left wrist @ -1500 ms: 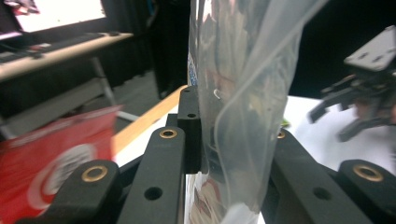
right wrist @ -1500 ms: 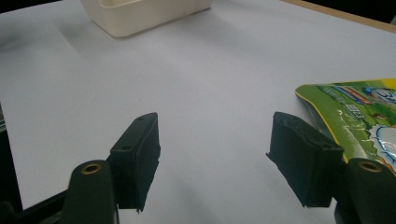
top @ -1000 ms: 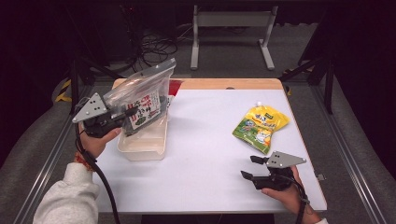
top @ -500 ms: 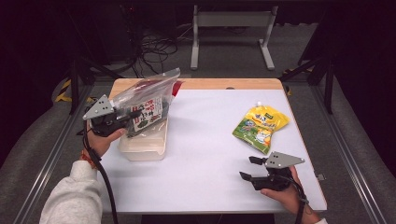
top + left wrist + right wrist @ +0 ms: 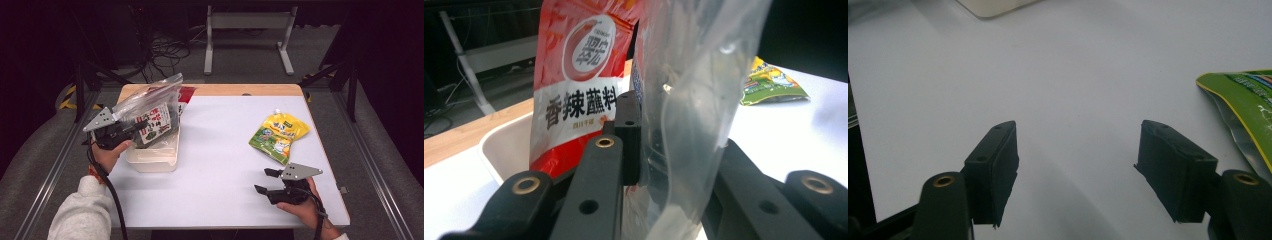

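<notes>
Above the white bin [image 5: 150, 159] at the table's left edge, a clear zip bag [image 5: 150, 112] holding printed snack packets hangs pinched between the closed jaws of the left gripper [image 5: 131, 129], a red seasoning packet [image 5: 576, 85] standing in the bin behind it. Lowering it well likely means keeping the pinch firm until the bag settles inside. Right gripper [image 5: 266, 181] rests wide open, empty, near a yellow-green pouch [image 5: 278, 136].
</notes>
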